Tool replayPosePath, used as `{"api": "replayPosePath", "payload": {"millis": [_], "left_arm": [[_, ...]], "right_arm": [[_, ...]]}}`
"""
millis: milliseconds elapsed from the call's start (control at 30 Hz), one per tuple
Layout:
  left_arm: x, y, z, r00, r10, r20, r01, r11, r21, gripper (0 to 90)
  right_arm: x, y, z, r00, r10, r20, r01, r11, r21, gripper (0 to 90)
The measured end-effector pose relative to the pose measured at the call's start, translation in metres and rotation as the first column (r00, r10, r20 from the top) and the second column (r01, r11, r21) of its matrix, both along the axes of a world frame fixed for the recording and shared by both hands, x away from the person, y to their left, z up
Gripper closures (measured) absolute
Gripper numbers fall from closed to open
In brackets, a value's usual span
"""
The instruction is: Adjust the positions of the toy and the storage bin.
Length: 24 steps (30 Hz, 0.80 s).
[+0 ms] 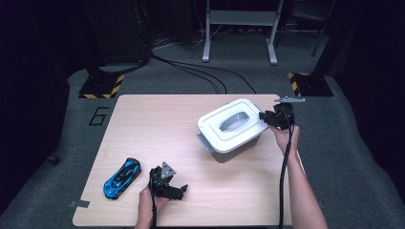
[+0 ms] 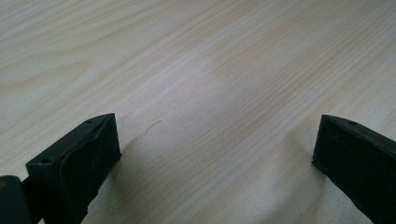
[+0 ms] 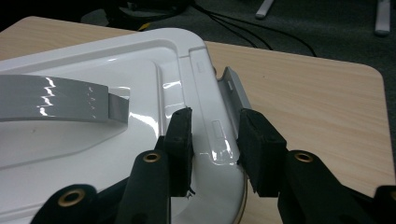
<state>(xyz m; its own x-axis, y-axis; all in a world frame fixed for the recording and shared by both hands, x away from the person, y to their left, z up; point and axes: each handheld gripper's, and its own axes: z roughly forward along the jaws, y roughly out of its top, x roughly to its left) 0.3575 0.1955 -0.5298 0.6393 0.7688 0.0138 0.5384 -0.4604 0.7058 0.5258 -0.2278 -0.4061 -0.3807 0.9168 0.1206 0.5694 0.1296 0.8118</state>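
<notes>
A white lidded box (image 1: 237, 143) stands on the right half of the wooden table (image 1: 157, 124). Its lid (image 3: 144, 79) has a grey arched handle (image 3: 56, 99). My right gripper (image 3: 215, 122) comes in from the box's right side (image 1: 267, 117), its jaws closed on the lid's right rim beside a raised grey latch (image 3: 235, 88). A blue toy car (image 1: 122, 177) lies near the front left corner. Just right of the car, my left gripper (image 1: 179, 191) rests low over bare wood, wide open (image 2: 215, 140) with nothing between its jaws.
A second grey latch (image 1: 204, 143) hangs at the box's left end. Beyond the table are a grey carpet, black cables (image 1: 200, 71), yellow-and-black striped stand bases (image 1: 101, 87) and a metal frame (image 1: 241, 28).
</notes>
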Motion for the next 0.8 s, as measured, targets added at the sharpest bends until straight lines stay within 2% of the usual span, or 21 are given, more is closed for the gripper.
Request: {"api": "replayPosePath", "payload": {"millis": [233,800], "left_arm": [[0.000,0.000,0.000,1.0000,0.000,0.000,0.000,1.0000,0.001,0.6],[0.000,0.000,0.000,1.0000,0.001,0.000,-0.001,1.0000,0.000,0.7]], "right_arm": [[-0.001,0.018,-0.003,0.9990,0.042,0.017,-0.042,0.999,0.011,65.7],[-0.005,0.050,-0.004,0.9960,0.087,0.019,-0.088,0.996,0.030,65.7]]}}
